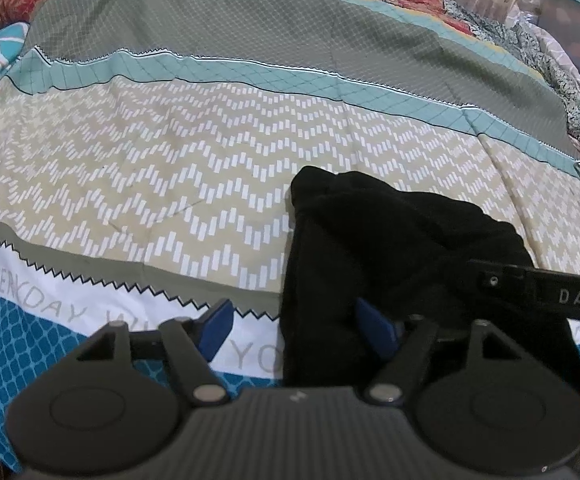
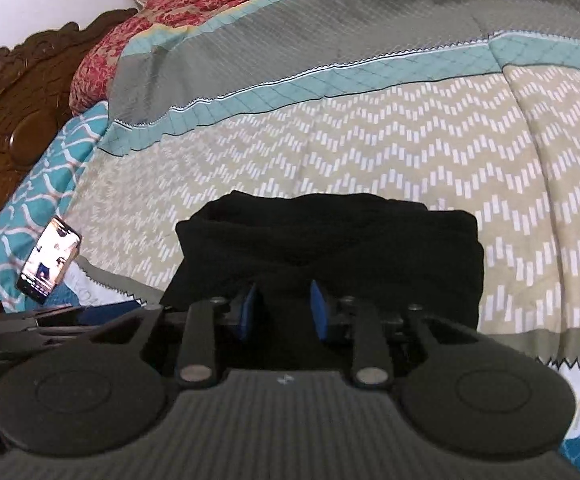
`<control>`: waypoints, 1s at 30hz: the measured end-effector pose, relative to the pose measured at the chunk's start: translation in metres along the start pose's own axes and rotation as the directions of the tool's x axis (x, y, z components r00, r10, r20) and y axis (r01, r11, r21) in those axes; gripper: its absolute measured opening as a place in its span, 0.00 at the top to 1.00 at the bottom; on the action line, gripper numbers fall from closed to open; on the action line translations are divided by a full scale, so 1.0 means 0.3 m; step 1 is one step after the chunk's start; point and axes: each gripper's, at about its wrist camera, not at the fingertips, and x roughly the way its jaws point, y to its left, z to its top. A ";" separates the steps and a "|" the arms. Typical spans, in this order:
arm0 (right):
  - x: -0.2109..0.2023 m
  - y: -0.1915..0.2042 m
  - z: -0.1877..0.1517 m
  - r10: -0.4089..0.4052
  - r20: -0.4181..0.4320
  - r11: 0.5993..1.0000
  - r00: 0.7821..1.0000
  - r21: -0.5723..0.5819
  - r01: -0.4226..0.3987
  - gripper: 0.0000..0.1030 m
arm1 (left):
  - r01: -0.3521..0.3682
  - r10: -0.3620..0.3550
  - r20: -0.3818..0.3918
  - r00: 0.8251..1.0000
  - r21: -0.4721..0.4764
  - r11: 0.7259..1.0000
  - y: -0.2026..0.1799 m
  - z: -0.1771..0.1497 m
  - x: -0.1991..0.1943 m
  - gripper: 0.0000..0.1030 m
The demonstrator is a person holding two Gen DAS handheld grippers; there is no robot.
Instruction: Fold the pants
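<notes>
The pants (image 2: 326, 248) lie on the bed (image 2: 410, 152) in a soft, limp black bundle — light and floppy, best pinched at a thick folded edge. The left tool (image 1: 296, 330) stands apart; the right tool (image 2: 283, 312), narrower, seems unclamped — dark cloth hides contact.

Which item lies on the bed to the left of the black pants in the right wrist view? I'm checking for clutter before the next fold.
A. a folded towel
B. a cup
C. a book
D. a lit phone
D: a lit phone lies on the bedspread, left of the pants.
</notes>
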 end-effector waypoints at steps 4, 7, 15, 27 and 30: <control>0.002 0.009 -0.002 -0.004 0.014 1.000 1.000 -0.008 0.004 0.69 | -0.003 0.003 0.004 1.000 0.004 1.000 0.007 0.000 0.003 0.27; 0.002 0.008 0.000 -0.004 0.018 1.000 1.000 0.001 0.004 0.68 | -0.008 0.008 0.008 1.000 0.010 1.000 0.006 -0.002 0.002 0.26; -0.102 -0.003 -0.032 0.058 0.095 0.998 0.994 0.026 -0.061 0.56 | -0.002 0.002 0.013 1.000 0.008 1.000 0.014 -0.006 -0.001 0.22; -0.269 -0.307 -0.139 0.098 0.196 0.929 0.976 0.334 -0.161 0.17 | 0.001 -0.001 0.016 1.000 -0.008 1.000 0.022 -0.013 0.005 0.14; -0.224 -0.364 -0.166 0.182 0.149 0.869 0.972 0.438 -0.230 0.17 | -0.001 0.001 0.018 1.000 -0.007 1.000 0.022 -0.014 0.006 0.13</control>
